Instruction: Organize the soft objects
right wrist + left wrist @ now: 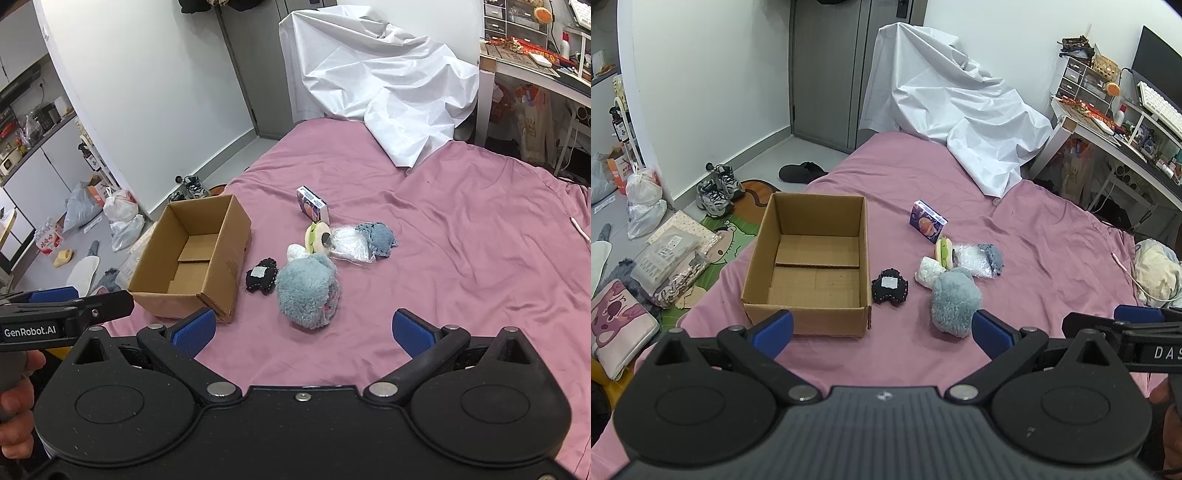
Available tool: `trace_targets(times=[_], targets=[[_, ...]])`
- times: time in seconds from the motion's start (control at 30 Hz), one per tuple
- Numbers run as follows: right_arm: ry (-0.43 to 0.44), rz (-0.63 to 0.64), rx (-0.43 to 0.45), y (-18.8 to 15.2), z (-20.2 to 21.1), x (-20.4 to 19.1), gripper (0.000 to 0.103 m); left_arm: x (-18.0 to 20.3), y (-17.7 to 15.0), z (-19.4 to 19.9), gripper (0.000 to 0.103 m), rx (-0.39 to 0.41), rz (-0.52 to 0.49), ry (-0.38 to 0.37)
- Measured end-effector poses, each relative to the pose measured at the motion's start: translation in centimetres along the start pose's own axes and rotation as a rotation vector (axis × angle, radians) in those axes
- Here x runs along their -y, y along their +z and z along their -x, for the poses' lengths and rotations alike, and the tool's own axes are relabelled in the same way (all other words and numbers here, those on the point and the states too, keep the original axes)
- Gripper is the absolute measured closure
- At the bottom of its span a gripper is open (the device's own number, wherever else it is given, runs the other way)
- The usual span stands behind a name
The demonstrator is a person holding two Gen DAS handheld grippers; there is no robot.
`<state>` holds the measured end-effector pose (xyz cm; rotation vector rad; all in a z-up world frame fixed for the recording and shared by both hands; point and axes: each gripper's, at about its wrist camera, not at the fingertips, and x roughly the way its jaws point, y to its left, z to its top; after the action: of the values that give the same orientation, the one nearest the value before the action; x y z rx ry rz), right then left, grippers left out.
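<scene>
Both blue-padded black grippers, left (pixel 882 328) and right (pixel 303 332), gape wide and hold nothing above the pink bedsheet (pixel 1034 258).
One open brown cardboard box (pixel 809 262) sits left; right of it cluster one fluffy grey-blue plush (pixel 955 301), one black stitched pouch (pixel 889 287), and one purple carton (pixel 928 220) farther off.

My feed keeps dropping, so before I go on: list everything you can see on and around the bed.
cardboard box: 1, brown, open and empty, left side of the bed
black plush: 1, black with a white patch, just right of the box
fluffy plush: 1, grey-blue, nearest item of the pile
white bundle: 1, white, behind the fluffy plush
burger toy: 1, cream and green, middle of the pile
plastic bag: 1, clear, right of the burger toy
knit piece: 1, blue-grey, by the bag
small carton: 1, blue and purple, behind the pile
bedsheet: 1, pink
white cover: 1, draped at the far end
sneakers: 1 pair, grey, floor
left tool: open, empty
right tool: open, empty
</scene>
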<state>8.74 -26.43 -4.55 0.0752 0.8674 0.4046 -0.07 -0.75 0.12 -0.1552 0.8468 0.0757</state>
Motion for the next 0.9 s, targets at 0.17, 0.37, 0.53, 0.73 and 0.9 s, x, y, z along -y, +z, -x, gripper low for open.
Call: trace_targets(times=[0.17,0.37,0.53,0.73,0.9], targets=[[0.003,-0.004,0.004,0.0,-0.1,0.1,0.0,-0.1,0.2,-0.2,0.001,-0.003,0.0,0.006],[0.011,-0.017,0.0,-0.2,-0.6,0.8,0.0,0.2,0.3,-0.5,0.001,-0.006,-0.005,0.009],[0.015,-0.026,-0.009,-0.1,-1.2,1.2,0.0,0.5,0.4,-1.1,0.001,-0.021,-0.004,0.015],[0.011,-0.043,-0.016,-0.1,-2.2,1.8,0.0,1.0,0.5,-2.0,0.001,-0.038,-0.003,0.024],[0.01,-0.061,-0.021,0.1,-3.1,2.5,0.0,1.4,0.6,-3.1,0.001,-0.057,-0.004,0.026]])
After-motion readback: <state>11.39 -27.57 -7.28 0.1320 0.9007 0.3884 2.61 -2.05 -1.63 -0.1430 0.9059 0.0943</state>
